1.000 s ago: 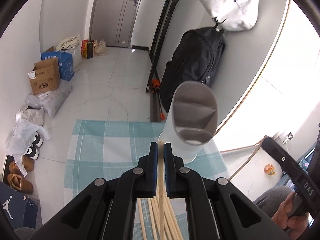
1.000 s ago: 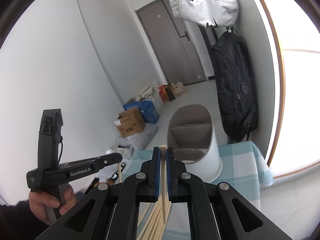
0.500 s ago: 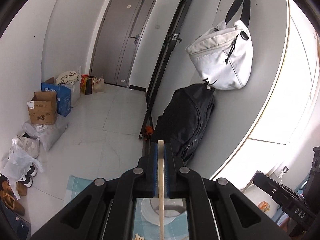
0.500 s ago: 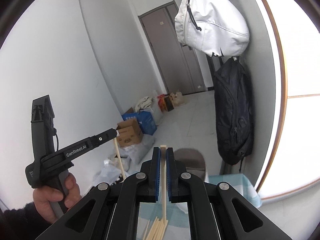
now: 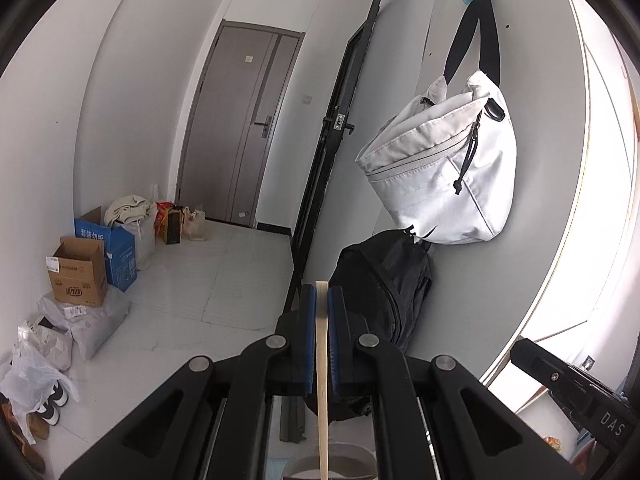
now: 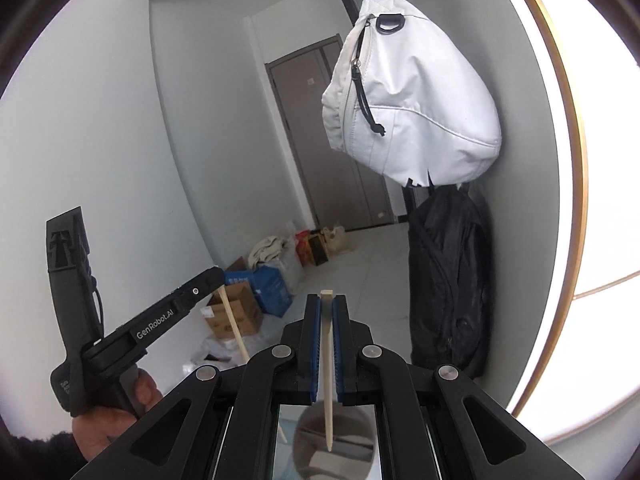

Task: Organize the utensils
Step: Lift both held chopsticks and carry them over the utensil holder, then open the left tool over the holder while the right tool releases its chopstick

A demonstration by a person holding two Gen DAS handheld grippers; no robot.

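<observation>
My left gripper point(image 5: 322, 293) is shut on a pale wooden chopstick point(image 5: 322, 392) that hangs down between its blue pads. Below it, at the bottom edge of the left wrist view, shows the rim of the white utensil holder point(image 5: 352, 458). My right gripper point(image 6: 327, 304) is shut on another chopstick point(image 6: 328, 384), whose pointed tip hangs over the holder's grey open top point(image 6: 354, 432). The right wrist view also shows the left gripper point(image 6: 214, 278) from the side, with its chopstick point(image 6: 234, 326) slanting down. The right gripper point(image 5: 524, 350) shows at the lower right of the left wrist view.
A white bag point(image 5: 444, 176) and a black backpack point(image 5: 384, 292) hang on the wall ahead. Cardboard boxes point(image 5: 78, 276), bags and shoes line the floor at the left. A grey door point(image 5: 240, 140) closes the hallway. A person's hand point(image 6: 112, 416) holds the left gripper's handle.
Both grippers have risen and tipped up, each lifting one chopstick off the pile on the checked cloth. The holder has dropped to the bottom of both views.
</observation>
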